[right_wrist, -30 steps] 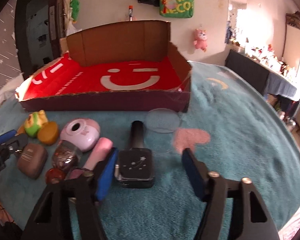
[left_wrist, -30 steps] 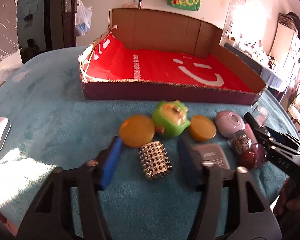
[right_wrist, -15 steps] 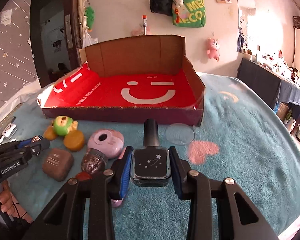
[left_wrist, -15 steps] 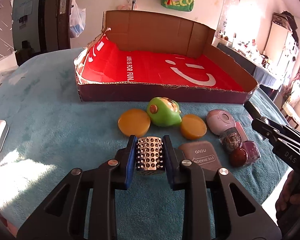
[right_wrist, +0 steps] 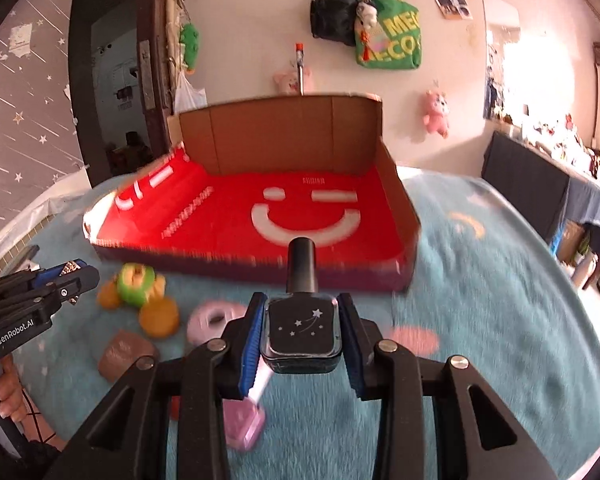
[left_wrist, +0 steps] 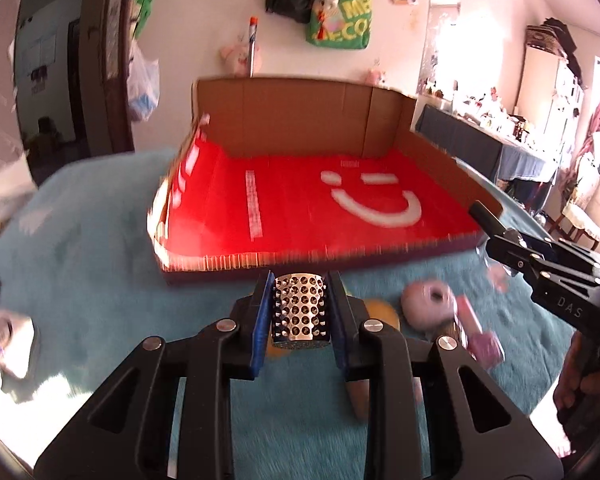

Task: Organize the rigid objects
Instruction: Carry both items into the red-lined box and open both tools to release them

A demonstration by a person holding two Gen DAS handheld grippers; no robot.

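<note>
Now both pieces are held clear of the teal fleece blanket, where a second ago each hand-held gripper was spread wide around its target on the surface. At left, the left hand-held gripper is seen clamped on the studded metal cylinder, its blue pads pressed to both sides, the cylinder upright and raised in front of the near wall of the cardboard box. The box's red smiley floor is shown bare, with nothing yet laid inside.

Between the two tools, the objects not yet gathered are left on the blanket: the green toy, two orange discs, the brown compact, the pale pink round case and the pink bottle, all blurred by camera motion.

At right, the right hand-held gripper is seen closed on the dark nail polish bottle, gripped by its square body, the black cap pointed ahead toward the box's front edge. The bottle is likewise lifted off the blanket, and a person's fingers are visible on the other tool's handle.

The change is read as two grasps completed and two lifts begun together. What remains, it is judged, is for both pieces to be carried over the low front wall and set down on the red floor.
</note>
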